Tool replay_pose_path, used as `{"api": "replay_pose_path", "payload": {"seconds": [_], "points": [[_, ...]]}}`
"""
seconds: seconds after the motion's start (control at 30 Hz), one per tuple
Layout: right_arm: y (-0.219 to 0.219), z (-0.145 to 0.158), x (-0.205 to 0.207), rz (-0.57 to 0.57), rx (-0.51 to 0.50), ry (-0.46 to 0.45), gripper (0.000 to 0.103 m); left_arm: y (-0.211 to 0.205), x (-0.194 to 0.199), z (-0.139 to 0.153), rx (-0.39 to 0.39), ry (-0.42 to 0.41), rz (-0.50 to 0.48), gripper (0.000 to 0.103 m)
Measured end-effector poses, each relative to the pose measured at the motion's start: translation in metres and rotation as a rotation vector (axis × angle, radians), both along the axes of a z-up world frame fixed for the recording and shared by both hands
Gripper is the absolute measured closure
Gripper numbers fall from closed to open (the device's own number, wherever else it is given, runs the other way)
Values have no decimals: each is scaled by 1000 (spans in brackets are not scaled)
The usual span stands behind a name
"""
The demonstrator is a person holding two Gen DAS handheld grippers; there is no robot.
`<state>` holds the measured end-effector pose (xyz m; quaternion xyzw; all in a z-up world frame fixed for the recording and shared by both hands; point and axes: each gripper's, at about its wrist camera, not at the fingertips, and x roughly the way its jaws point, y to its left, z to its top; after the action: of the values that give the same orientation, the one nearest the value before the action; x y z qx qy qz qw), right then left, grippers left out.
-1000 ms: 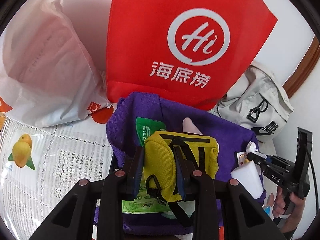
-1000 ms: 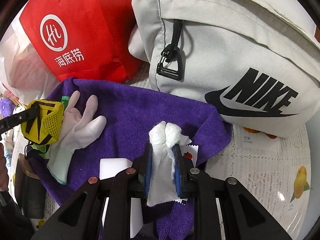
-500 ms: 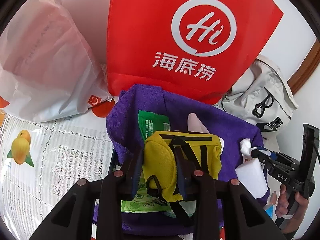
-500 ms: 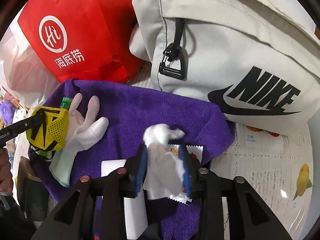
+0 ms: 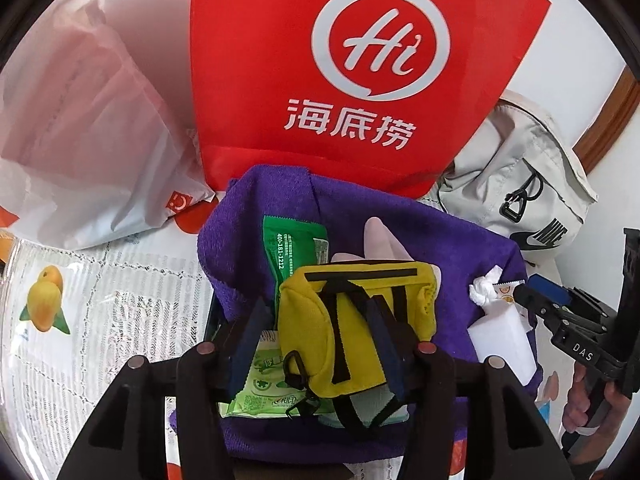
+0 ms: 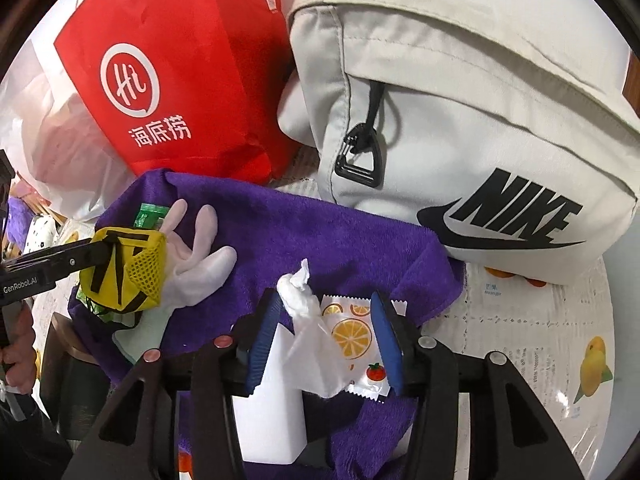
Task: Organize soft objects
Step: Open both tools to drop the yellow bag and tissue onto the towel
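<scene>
Lying on a plush purple towel (image 6: 320, 236): soft odds and ends.
A yellow mesh pouch (image 5: 352, 328) with black straps sits atop a glossy green wipes pack (image 5: 296, 248) and a smooth white glove (image 6: 200, 256); a crumpled tissue (image 6: 304, 320) overlaps a crinkle-edged orange-print sachet (image 6: 352, 336) and a white block (image 6: 268, 420). Behind stand a red bag (image 5: 320, 60), a beige canvas bag (image 6: 460, 120) and a thin plastic bag (image 5: 72, 128), on a fruit-print tablecloth (image 6: 560, 340) by a white wall. The left gripper (image 5: 324, 332) has just been opening, pads straddling the pouch, the right one at its strap. The right gripper (image 6: 324, 340) has just been opening too, jaws apart, tissue lying loose between.
</scene>
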<state>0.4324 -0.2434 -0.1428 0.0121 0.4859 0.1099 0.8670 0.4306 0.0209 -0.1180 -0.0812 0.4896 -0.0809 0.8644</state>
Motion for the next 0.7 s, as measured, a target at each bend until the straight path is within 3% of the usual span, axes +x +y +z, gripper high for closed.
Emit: {"api": "replay_pose_path", "payload": {"seconds": [0.53, 0.7], "points": [[8, 28, -16, 30, 11, -40, 55, -9, -23, 36, 53, -61, -18, 42], [12, 48, -36, 34, 38, -76, 50, -6, -45, 68, 51, -146, -1, 35]]}}
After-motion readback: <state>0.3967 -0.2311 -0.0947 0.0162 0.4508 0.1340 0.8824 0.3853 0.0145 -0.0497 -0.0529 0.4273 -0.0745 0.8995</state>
